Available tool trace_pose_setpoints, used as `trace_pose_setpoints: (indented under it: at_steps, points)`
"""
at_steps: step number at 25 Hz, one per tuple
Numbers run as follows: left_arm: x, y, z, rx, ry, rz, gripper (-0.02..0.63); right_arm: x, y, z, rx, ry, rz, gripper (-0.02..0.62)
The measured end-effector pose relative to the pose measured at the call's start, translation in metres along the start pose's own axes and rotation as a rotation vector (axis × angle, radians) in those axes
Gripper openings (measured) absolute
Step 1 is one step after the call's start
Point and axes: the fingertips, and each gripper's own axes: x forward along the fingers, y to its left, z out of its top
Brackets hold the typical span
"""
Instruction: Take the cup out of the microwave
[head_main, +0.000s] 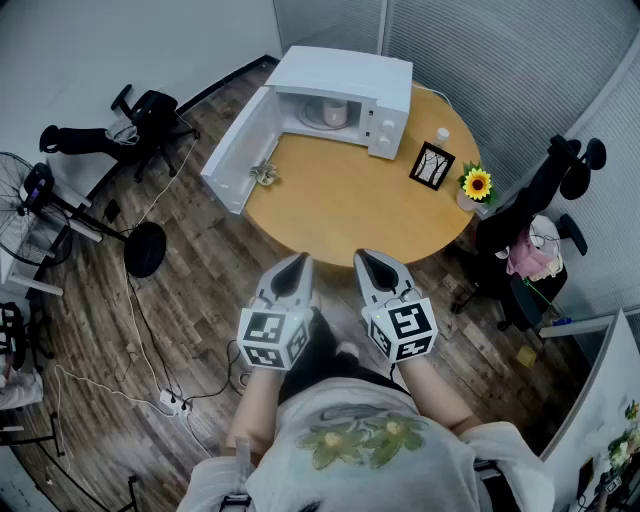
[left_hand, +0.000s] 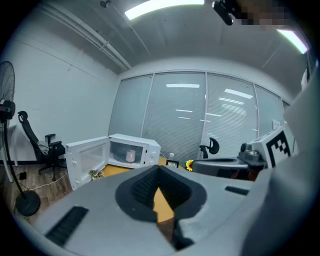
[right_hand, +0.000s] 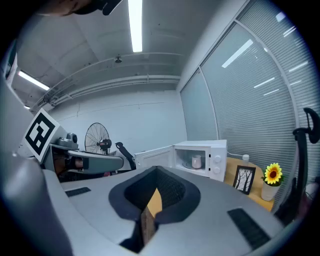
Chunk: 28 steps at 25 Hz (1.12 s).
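A white microwave (head_main: 345, 95) stands at the far side of a round wooden table (head_main: 350, 215), its door (head_main: 238, 150) swung wide open to the left. A pale pink cup (head_main: 333, 113) sits inside on the turntable. The cup (left_hand: 130, 156) shows through the open cavity in the left gripper view, and the cup (right_hand: 196, 161) shows likewise in the right gripper view. My left gripper (head_main: 297, 263) and right gripper (head_main: 368, 259) hover side by side at the table's near edge, well short of the microwave. Both are shut with nothing between their jaws.
On the table lie a small dried plant sprig (head_main: 264, 173), a framed picture (head_main: 432, 165), a sunflower in a vase (head_main: 476, 186) and a small bottle (head_main: 442, 135). Office chairs (head_main: 150, 115), a standing fan (head_main: 40, 190) and floor cables (head_main: 140, 340) surround the table.
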Motion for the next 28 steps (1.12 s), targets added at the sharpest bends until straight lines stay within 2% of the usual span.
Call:
trace_pose_setpoints:
  at_steps: [16,23,24,28]
  points:
    - [0.017,0.009,0.005,0.036,-0.002,0.004,0.003,0.018,-0.004,0.004,-0.01,0.006,-0.009,0.017]
    - [0.038,0.016,0.014,0.059,-0.005,-0.029,0.007,0.035,-0.018,0.004,0.001,0.017,-0.022,0.017]
    - [0.042,0.018,0.016,0.064,-0.008,-0.027,0.025,0.038,-0.02,0.004,0.003,0.019,-0.024,0.017]
    - [0.056,0.03,0.024,0.101,-0.008,-0.022,0.209,0.049,-0.027,0.006,0.007,0.025,-0.036,0.017]
